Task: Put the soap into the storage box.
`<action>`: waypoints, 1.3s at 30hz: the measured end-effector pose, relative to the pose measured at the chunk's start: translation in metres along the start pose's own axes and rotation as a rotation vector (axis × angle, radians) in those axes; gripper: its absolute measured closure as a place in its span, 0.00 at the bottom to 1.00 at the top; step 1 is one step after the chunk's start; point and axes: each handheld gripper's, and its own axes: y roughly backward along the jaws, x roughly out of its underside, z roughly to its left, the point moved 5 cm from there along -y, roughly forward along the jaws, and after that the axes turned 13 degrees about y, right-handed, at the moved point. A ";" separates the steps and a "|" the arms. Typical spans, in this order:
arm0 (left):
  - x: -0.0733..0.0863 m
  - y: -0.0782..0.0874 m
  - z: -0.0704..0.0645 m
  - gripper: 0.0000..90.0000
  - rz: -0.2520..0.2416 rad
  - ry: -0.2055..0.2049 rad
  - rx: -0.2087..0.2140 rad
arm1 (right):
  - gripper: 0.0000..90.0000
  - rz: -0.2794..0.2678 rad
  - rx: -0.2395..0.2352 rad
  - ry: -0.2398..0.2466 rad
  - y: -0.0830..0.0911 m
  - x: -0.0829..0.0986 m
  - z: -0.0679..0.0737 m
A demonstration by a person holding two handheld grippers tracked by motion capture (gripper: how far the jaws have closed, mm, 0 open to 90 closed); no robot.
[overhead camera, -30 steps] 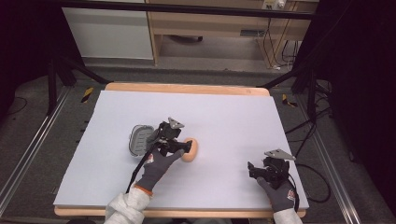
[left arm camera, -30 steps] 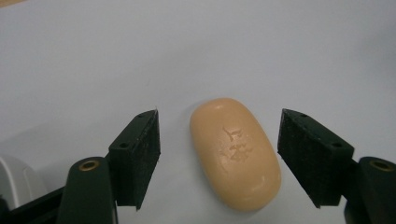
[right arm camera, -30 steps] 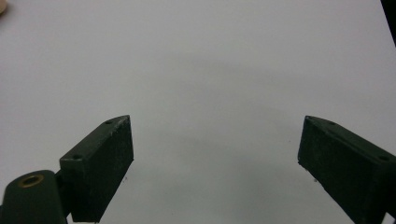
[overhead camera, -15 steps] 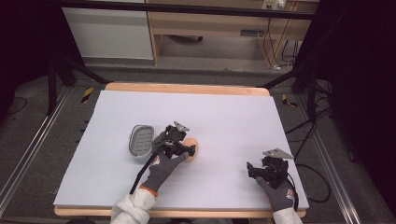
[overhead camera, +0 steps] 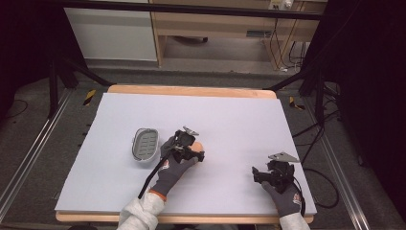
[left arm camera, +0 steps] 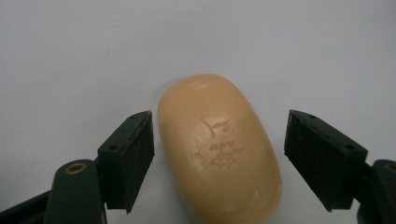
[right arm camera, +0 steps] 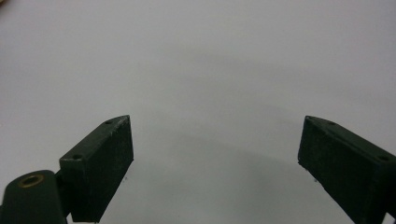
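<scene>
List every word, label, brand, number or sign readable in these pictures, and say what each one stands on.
No text reads clearly anywhere.
Soap bar: an embossed stamp on its top face, a bird-like figure above a worn mark; no letters can be made out.
Left gripper, jaws open either side of the soap: no markings.
Right gripper, open over the bare table: no markings.
Grey soap dish: no label visible.

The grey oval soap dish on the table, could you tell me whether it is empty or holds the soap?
Empty. The grey oval soap dish shows a bare ribbed floor; the peach oval soap bar lies on the white table, between the left gripper's open jaws.
</scene>
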 end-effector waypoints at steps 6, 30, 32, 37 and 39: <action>0.000 -0.007 -0.002 0.26 0.029 0.003 -0.006 | 0.12 0.003 -0.002 0.003 0.000 0.001 0.000; 0.007 -0.022 -0.002 0.30 0.053 0.033 -0.097 | 0.12 0.010 -0.005 -0.002 -0.002 0.001 -0.001; 0.007 -0.022 -0.002 0.31 0.049 0.041 -0.097 | 0.12 0.011 -0.005 -0.002 -0.002 0.001 -0.001; 0.006 -0.021 -0.001 0.32 0.047 0.047 -0.085 | 0.12 0.011 -0.004 -0.004 -0.002 0.001 -0.001; 0.006 -0.018 -0.002 0.32 0.046 0.051 -0.065 | 0.12 0.012 -0.004 -0.004 -0.002 0.001 -0.002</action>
